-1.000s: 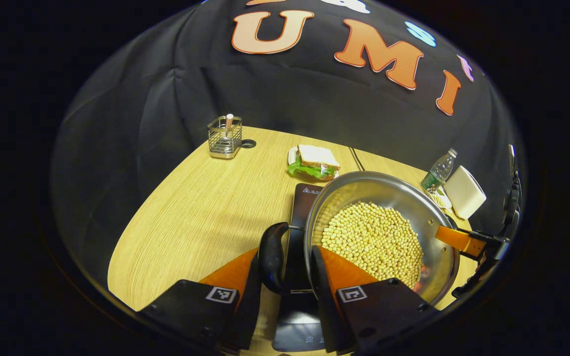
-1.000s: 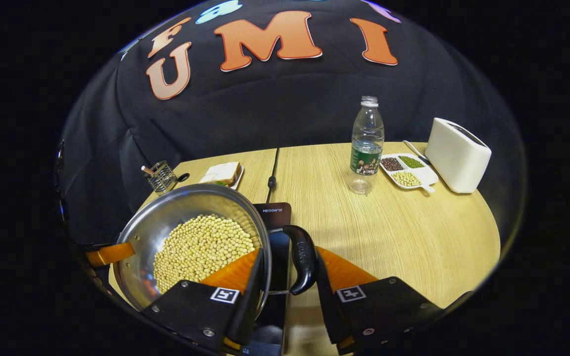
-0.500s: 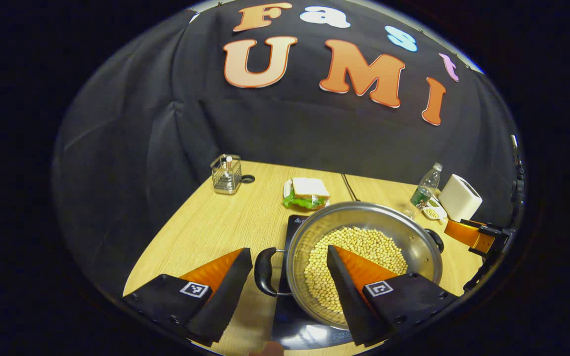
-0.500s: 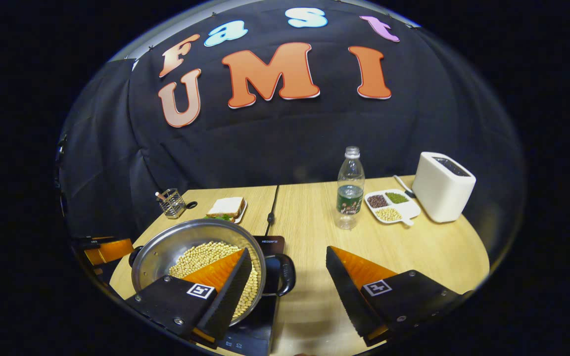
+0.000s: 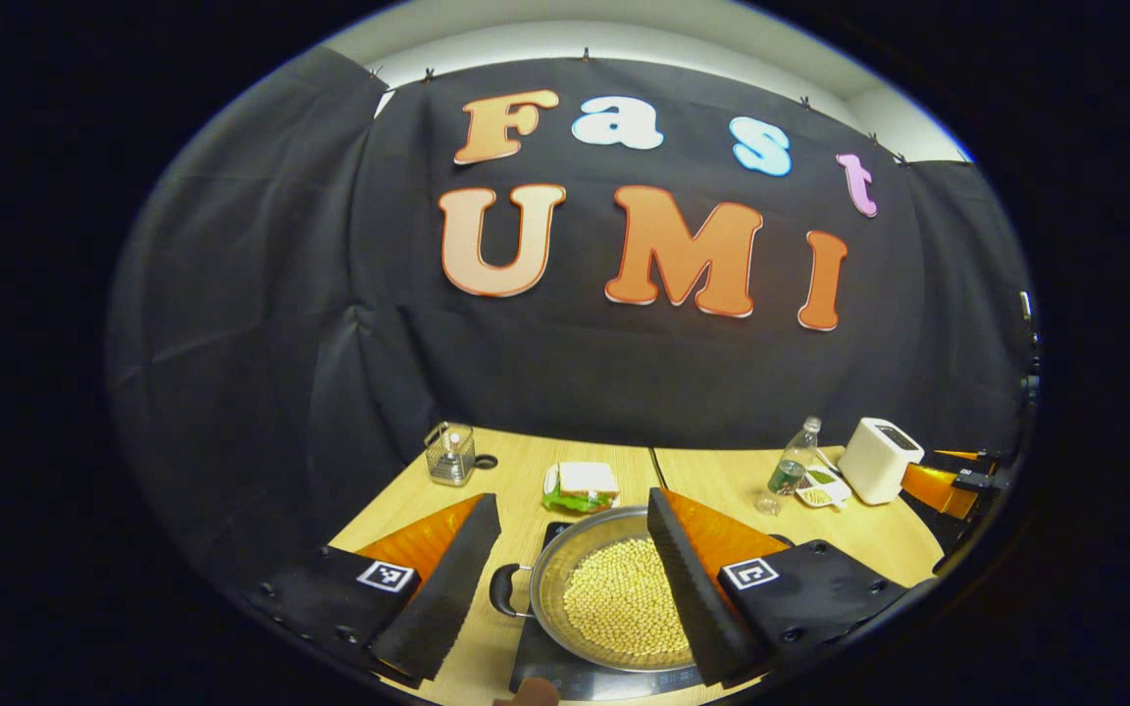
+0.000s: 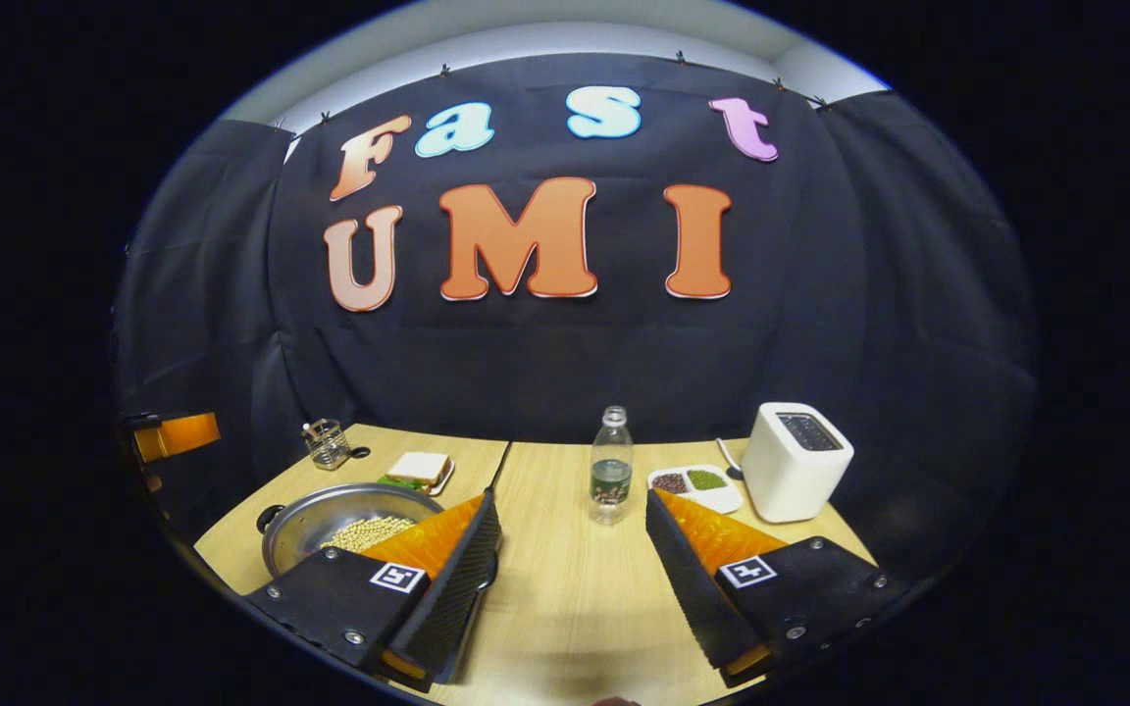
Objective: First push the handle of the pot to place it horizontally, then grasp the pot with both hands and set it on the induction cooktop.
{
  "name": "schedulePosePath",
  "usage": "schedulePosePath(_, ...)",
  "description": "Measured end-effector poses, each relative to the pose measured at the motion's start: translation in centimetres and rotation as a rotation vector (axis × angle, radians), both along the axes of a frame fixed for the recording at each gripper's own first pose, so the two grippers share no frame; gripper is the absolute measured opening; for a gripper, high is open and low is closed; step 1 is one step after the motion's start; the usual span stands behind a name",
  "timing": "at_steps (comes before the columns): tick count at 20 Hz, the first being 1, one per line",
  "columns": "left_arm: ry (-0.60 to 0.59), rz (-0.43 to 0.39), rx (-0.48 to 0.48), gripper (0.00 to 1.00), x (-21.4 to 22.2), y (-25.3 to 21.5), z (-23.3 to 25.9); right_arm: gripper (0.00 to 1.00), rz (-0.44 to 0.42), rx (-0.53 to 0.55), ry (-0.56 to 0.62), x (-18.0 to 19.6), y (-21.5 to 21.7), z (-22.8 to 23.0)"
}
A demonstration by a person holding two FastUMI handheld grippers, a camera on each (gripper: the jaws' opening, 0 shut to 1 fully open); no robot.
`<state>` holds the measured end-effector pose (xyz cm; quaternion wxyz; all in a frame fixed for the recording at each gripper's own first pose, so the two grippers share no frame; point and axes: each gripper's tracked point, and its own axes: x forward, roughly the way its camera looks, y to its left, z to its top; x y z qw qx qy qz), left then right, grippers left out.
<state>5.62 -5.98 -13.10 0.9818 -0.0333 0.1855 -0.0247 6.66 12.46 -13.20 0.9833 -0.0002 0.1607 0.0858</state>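
Black cloth wall at the back, light wood table [image 6: 565, 608] in front of it, that's the setting. So where are we with this thing? As far as I can judge, pretty much at the end.

Looking through the left gripper view, the pot [image 5: 614, 598] full of pale beans sits on the dark induction cooktop [image 5: 536, 672], near edge of the table, a bit left of centre. Its black handle [image 5: 503, 591] sticks out flat to the left, so the "make it horizontal" part looks done, and the "set it on the cooktop" part looks done too.

The left gripper [image 5: 575, 569] has its fingers spread wide with nothing between them, hanging above and nearer than the pot (the right finger overlaps the pot in the picture, but I'd say it's apart from it, not touching). The right gripper [image 6: 570, 569] is likewise spread wide and empty, over bare table, with the pot off to its left behind its left finger.

Other stuff on the table looks undisturbed: sandwich [image 5: 580, 485] just beyond the pot, wire utensil holder [image 5: 450, 454] at the far left, water bottle [image 6: 610, 469], divided snack tray [image 6: 697, 483] and white toaster [image 6: 798, 461] to the right.

What's left? Honestly nothing I can spot, maybe just pulling the grippers away.
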Motion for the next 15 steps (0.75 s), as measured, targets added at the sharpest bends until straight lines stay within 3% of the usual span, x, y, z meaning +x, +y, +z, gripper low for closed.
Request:
schedulePosePath(7, -0.190, 0.041, 0.038, 1.00, -2.3, 1.3, 9.7, 0.93, -0.041, 0.009, -0.122, -2.2, -6.4, 6.4)
schedulePosePath(11, -0.256, 0.065, 0.016, 0.96, -4.5, 2.7, 13.6, 0.93, -0.056, -0.003, -0.180, -4.0, -9.2, 8.8)
schedulePosePath(15, -0.324, 0.099, 0.007, 0.99, -6.7, 3.8, 16.4, 0.94, -0.070, -0.005, -0.212, -5.8, -11.2, 9.9)
